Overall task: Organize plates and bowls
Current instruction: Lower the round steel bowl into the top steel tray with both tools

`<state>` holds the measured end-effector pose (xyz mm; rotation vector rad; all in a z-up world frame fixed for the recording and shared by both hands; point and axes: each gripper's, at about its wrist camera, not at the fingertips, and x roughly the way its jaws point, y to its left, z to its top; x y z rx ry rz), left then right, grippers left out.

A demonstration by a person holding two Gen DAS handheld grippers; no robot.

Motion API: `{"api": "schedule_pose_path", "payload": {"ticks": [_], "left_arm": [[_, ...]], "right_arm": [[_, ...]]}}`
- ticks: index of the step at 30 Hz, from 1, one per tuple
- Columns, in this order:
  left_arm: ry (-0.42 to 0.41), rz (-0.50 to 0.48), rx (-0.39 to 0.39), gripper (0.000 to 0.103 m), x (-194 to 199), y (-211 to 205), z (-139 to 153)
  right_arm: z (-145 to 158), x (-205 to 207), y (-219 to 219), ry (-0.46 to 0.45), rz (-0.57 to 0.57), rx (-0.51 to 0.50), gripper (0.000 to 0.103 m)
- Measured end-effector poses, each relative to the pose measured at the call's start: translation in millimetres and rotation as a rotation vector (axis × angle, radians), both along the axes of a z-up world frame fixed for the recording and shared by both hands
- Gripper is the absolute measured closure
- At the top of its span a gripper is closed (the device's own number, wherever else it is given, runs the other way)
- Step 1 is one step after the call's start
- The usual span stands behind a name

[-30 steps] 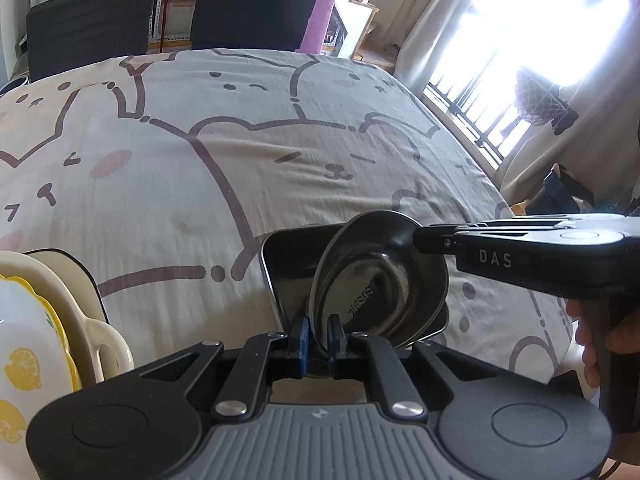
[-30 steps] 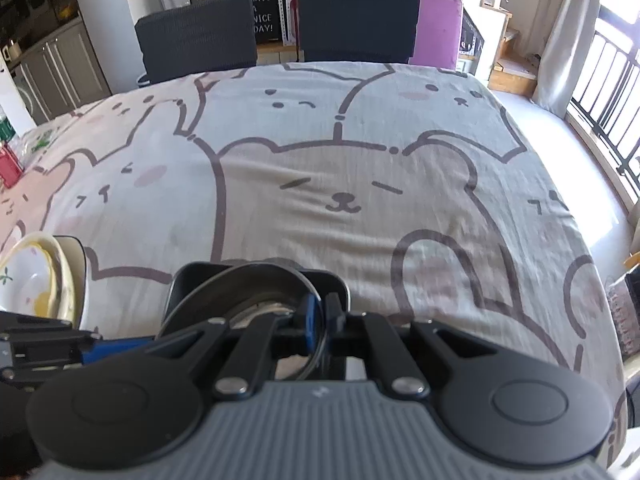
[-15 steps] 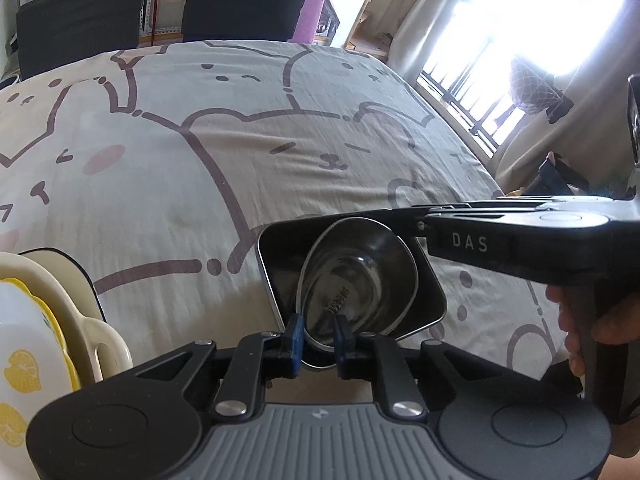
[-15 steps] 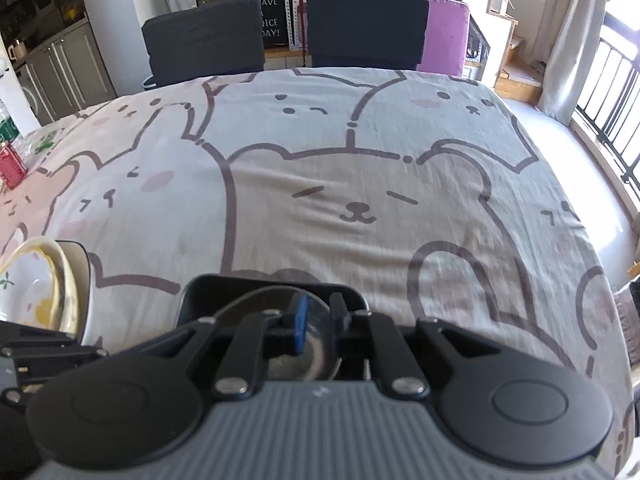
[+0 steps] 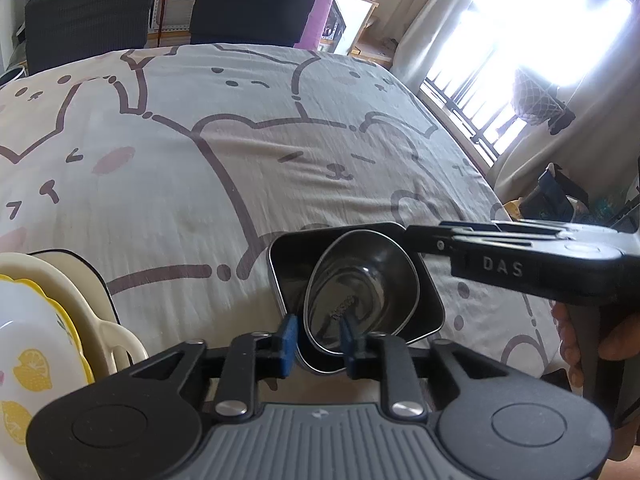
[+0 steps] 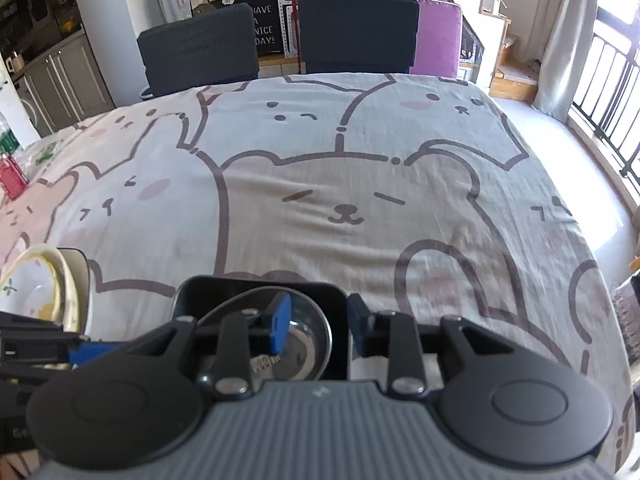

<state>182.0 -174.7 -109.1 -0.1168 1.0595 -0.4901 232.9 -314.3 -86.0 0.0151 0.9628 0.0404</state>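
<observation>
A shiny steel bowl lies inside a black square dish on the bear-print tablecloth. My left gripper is open, its blue fingers either side of the bowl's near rim. My right gripper is open too, straddling the dish's right wall; the bowl and dish show beneath it. In the left wrist view the right gripper reaches in from the right over the dish. A stack of plates, white with lemon print on a cream handled dish, sits at the left; it also shows in the right wrist view.
The tablecloth covers the whole table. Two dark chairs and a purple one stand at the far edge. A red can sits at the far left. The table's right edge drops toward a bright window.
Both grippers have opened and let go of the steel bowl, which has dropped from tilted in the air down into the black dish.
</observation>
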Motion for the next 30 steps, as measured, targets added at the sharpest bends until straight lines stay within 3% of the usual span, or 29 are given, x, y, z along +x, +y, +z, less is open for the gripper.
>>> {"api": "schedule_pose_path", "payload": {"ticks": [5, 10, 16, 23, 30], "left_arm": [[-0.025, 0.018, 0.004, 0.057, 4, 5, 6], [-0.037, 0.047, 0.027, 0.057, 13, 12, 3], [-0.035, 0.065, 0.047, 0.062, 22, 13, -3], [-0.007, 0.042, 0.067, 0.084, 25, 8, -14], [-0.002, 0.028, 0.069, 0.084, 25, 5, -16]], "right_arm": [[2, -5, -9, 0.004, -0.006, 0.047, 0.057], [3, -9, -23, 0.018, -0.028, 0.079, 0.057], [-3, -12, -34, 0.072, -0.039, 0.06, 0.072], [-11, -10, -36, 0.121, -0.02, 0.06, 0.081], [-19, 1, -24, 0.17, 0.034, 0.027, 0.084]]}}
